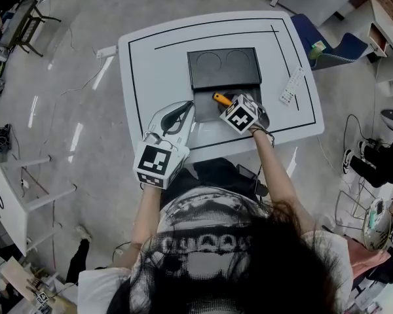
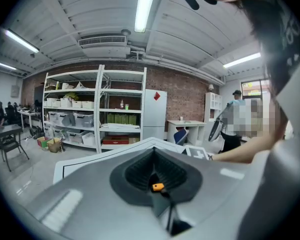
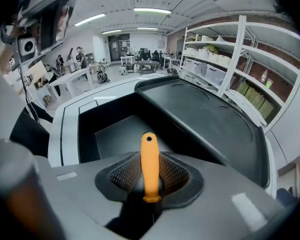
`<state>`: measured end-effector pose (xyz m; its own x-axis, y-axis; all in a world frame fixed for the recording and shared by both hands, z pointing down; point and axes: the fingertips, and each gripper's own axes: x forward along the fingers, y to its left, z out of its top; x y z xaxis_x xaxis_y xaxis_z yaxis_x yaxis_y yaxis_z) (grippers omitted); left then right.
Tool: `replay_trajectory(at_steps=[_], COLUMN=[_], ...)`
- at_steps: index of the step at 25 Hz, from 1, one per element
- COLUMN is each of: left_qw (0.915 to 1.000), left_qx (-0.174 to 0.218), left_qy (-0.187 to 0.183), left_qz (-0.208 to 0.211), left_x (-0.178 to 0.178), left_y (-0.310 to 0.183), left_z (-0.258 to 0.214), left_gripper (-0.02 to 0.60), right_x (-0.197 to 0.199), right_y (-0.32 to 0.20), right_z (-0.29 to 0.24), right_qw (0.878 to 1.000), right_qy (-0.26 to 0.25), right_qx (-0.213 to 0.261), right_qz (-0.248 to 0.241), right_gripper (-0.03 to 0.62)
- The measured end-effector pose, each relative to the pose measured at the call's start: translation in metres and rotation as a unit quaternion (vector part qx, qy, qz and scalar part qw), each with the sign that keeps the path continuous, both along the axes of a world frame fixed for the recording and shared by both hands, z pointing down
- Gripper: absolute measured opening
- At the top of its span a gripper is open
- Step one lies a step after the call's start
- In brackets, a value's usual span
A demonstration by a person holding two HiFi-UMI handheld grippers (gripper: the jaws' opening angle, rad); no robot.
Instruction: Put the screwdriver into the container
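An orange-handled screwdriver is gripped by my right gripper above the open black container in the middle of the white table. In the right gripper view the handle stands upright between the ribbed pads and points over the container's tray. The container's lid lies folded back behind it. My left gripper rests low near the table's front left, jaws together. Its own view shows the jaws meeting, with only a tiny orange bit low between the pads.
A white remote-like bar lies on the table to the right of the container. A blue chair stands beyond the table's right corner. Shelving and a white fridge line the far brick wall.
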<state>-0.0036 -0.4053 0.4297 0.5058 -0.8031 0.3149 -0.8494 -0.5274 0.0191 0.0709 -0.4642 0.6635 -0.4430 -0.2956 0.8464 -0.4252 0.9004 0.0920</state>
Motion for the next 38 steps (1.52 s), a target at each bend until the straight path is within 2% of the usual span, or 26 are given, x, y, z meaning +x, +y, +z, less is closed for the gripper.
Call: replay_trajectory(at_steps=[6, 18, 24, 38], left_qw=[1.0000, 0.9998, 0.9995, 0.9986], left_qx=[-0.007, -0.012, -0.008, 0.006], left_qy=[-0.001, 0.004, 0.006, 0.016], left_qz=[-0.001, 0.017, 0.030, 0.050], left_x=[-0.001, 0.002, -0.001, -0.040], left_y=[-0.003, 0.009, 0.025, 0.097], left_z=[0.005, 0.005, -0.001, -0.016], left_gripper=[0.000, 0.000, 0.000, 0.000], right_x=[0.000, -0.001, 0.005, -0.020], right_y=[-0.004, 0.009, 0.033, 0.113], right_z=[-0.005, -0.081, -0.117, -0.166], right_qw=[0.999, 0.991, 0.977, 0.949], right_qy=[-0.025, -0.104, -0.163, -0.225], right_qx=[-0.002, 0.061, 0.068, 0.090], right_qz=[0.021, 0.062, 0.123, 0.201], right_gripper=[0.149, 0.146, 0.130, 0.101])
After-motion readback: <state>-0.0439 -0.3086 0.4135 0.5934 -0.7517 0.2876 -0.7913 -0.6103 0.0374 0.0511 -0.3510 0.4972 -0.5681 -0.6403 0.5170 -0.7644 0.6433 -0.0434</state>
